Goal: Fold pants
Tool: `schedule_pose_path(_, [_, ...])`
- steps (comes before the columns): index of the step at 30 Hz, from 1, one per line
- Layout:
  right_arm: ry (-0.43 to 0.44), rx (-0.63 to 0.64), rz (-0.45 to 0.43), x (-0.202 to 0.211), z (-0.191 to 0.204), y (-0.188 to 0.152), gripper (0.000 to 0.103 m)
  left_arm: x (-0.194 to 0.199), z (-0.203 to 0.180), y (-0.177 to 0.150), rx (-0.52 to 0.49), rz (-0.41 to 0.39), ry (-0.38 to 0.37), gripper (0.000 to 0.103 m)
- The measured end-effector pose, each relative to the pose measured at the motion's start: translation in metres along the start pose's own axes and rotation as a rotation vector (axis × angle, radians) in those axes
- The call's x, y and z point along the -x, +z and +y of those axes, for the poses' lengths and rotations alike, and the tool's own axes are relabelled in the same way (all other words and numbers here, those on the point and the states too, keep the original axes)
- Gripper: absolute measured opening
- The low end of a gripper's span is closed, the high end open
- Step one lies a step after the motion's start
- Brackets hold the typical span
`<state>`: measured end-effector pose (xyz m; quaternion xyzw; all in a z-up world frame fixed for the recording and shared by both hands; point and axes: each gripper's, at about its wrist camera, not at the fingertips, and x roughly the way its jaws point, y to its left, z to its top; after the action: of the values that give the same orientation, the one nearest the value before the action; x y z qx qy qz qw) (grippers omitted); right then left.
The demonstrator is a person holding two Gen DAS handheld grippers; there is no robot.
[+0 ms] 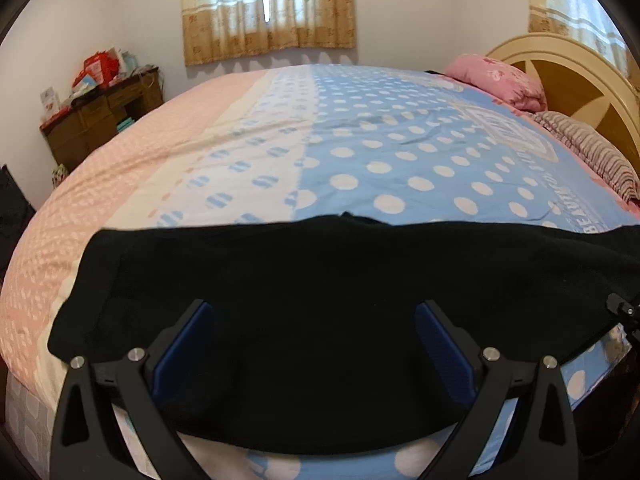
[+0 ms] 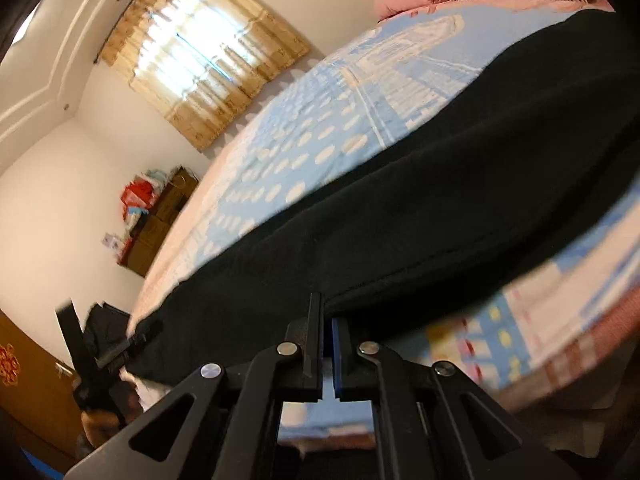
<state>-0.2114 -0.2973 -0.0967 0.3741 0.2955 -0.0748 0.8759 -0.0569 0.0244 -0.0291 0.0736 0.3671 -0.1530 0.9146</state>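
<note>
Though poised right over the pants, gripped nothing with the left gripper: jaws wide apart, blue pads bare, black cloth under and between them. Clenched the right gripper on the near edge of the pants, pads drawn together, tips tucked against the hem. Found the pants spread flat along the near side of the bed, laid crosswise over the blue, white-dotted cover, one end close to the pink strip of the cover, the other running out of the left wrist view to the right. Saw a pink pillow and a striped pillow at the head of the bed, against the cream headboard. Noted a brown table in the far corner, well apart from the pants, with red bags and boxes heaped on top; could not tell what the bags held. Noted curtains drawn across the lit window behind the bed.
</note>
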Motion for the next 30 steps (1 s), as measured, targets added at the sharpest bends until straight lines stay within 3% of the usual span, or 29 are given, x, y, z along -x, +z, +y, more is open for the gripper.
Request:
schedule_pose_path(3, [-0.049,0.017,0.029,-0.009,-0.007,-0.011,0.003,0.0,-0.011,0.003,-0.025,-0.01,-0.012,0.103])
schedule_pose_path(7, [-0.038,0.008,0.027,-0.014,-0.014,-0.012,0.004,-0.005,-0.033,0.004,-0.053,-0.003,-0.059,0.103])
schedule_pose_path(12, [-0.02,-0.025,0.09,0.006,-0.018,0.002,0.008,-0.009,-0.072,0.0,-0.095,-0.008,-0.135,0.103])
schedule_pose_path(14, [-0.05,0.03,0.03,0.036,-0.017,0.01,0.008,-0.011,-0.086,-0.004,-0.125,-0.009,-0.154,0.103])
schedule_pose_path(17, [-0.201,0.119,-0.186,0.096,-0.024,0.033,0.01,-0.018,-0.112,-0.014,-0.196,0.005,-0.159,0.103])
schedule_pose_path(18, [-0.261,0.132,-0.249,0.11,-0.03,0.04,0.013,-0.021,-0.118,-0.017,-0.218,0.014,-0.161,0.103])
schedule_pose_path(19, [-0.333,0.137,-0.304,0.123,-0.038,0.05,0.032,-0.023,-0.123,-0.019,-0.234,0.025,-0.163,0.103])
schedule_pose_path(20, [-0.409,0.124,-0.351,0.135,-0.051,0.062,0.059,-0.025,-0.126,-0.022,-0.242,0.035,-0.165,0.103])
schedule_pose_path(21, [-0.447,0.105,-0.381,0.141,-0.061,0.069,0.069,-0.027,-0.127,-0.023,-0.242,0.042,-0.168,0.103])
schedule_pose_path(22, [-0.475,0.071,-0.418,0.147,-0.074,0.076,0.072,-0.027,-0.127,-0.024,-0.235,0.043,-0.172,0.103])
schedule_pose_path(25, [-0.495,-0.002,-0.452,0.154,-0.102,0.095,0.072,-0.027,-0.122,-0.024,-0.221,0.052,-0.185,0.103])
schedule_pose_path(30, [-0.55,-0.024,-0.411,0.135,-0.121,0.115,0.055,-0.027,-0.121,-0.027,-0.213,0.06,-0.18,0.103])
